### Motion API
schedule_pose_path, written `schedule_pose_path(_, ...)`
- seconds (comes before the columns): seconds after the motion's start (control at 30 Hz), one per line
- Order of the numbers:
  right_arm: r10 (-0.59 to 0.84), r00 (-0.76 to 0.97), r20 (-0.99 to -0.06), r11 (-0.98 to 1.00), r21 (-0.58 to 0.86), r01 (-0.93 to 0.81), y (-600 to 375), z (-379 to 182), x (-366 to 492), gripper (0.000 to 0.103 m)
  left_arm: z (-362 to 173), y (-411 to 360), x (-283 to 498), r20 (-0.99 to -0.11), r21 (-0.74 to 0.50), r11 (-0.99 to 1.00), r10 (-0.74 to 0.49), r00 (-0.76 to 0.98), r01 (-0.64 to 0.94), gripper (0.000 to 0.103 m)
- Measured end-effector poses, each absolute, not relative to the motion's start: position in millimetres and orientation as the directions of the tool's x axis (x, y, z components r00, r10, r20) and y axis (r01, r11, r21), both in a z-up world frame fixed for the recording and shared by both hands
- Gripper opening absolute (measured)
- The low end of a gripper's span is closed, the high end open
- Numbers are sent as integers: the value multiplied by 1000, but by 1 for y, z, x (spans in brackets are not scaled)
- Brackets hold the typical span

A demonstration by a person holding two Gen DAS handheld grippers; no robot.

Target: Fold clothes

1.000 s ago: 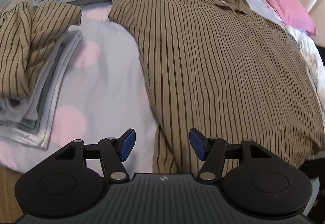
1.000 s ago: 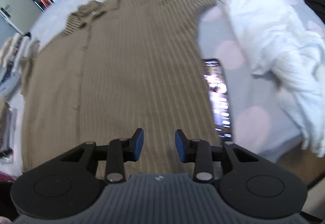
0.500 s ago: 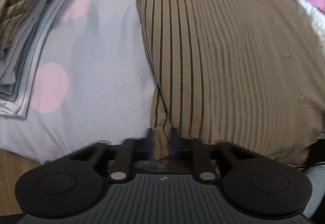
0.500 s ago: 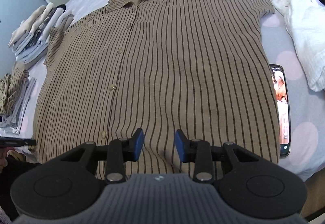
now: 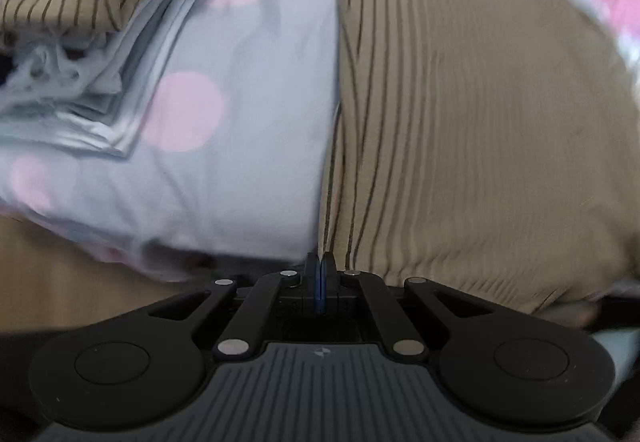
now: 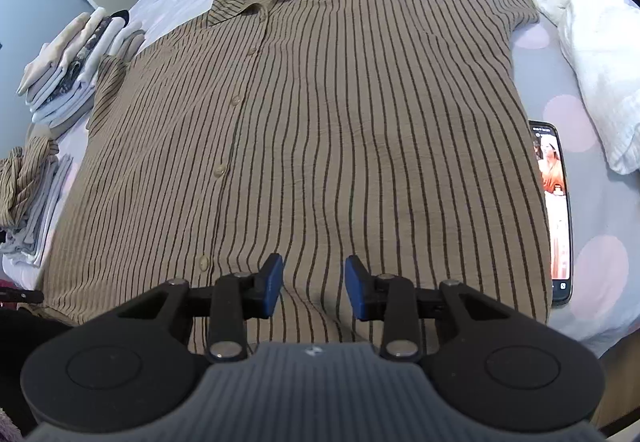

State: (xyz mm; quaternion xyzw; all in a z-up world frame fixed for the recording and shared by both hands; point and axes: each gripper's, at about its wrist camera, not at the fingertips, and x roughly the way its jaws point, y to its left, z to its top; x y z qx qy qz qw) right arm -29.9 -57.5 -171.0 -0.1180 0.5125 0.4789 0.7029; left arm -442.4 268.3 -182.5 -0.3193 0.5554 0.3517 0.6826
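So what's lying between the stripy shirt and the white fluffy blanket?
A phone with its screen lit, lying on the spotty sheet right beside the shirt, short of the blanket. The right wrist view shows it.

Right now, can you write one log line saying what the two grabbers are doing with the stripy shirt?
left gripper: just closed at shirt hem corner, grip unclear | right gripper: open over hem | shirt: flat, unfolded
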Motion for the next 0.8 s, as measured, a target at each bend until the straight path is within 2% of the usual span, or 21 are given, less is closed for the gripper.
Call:
schedule_pose_path(0.07,553,13,-833,512,327,-794,-59,-171,-29,38,-196,264,-431,-989,83,604,149,10,-793,0)
schedule_pose_path(0.13,557,14,-831,514,331,-791,-61,-171,-28,38,-204,264,-427,-992,100,625,125,-28,-774,0)
schedule_pose_path(0.2,559,14,-829,516,334,-789,-63,-171,-28,38,-203,267,-433,-994,83,600,108,-22,-795,2)
schedule_pose_path(0.27,558,17,-830,521,335,-785,-66,-172,-27,38,-196,272,-441,-992,65,562,127,8,-825,17)
schedule_pose_path(0.33,554,17,-832,527,335,-781,-67,-173,-26,38,-182,270,-446,-984,33,547,164,69,-836,20)
schedule_pose_path(0.47,547,15,-837,523,328,-787,-65,-174,-27,38,-167,263,-452,-960,-77,582,176,217,-810,22)
schedule_pose_path(0.7,536,11,-844,514,315,-798,-61,-176,-29,38,-203,272,-426,-976,-46,532,155,151,-846,24)
schedule_pose_path(0.8,534,16,-846,517,312,-797,-62,-176,-30,38,-212,277,-424,-978,-62,517,140,155,-854,19)
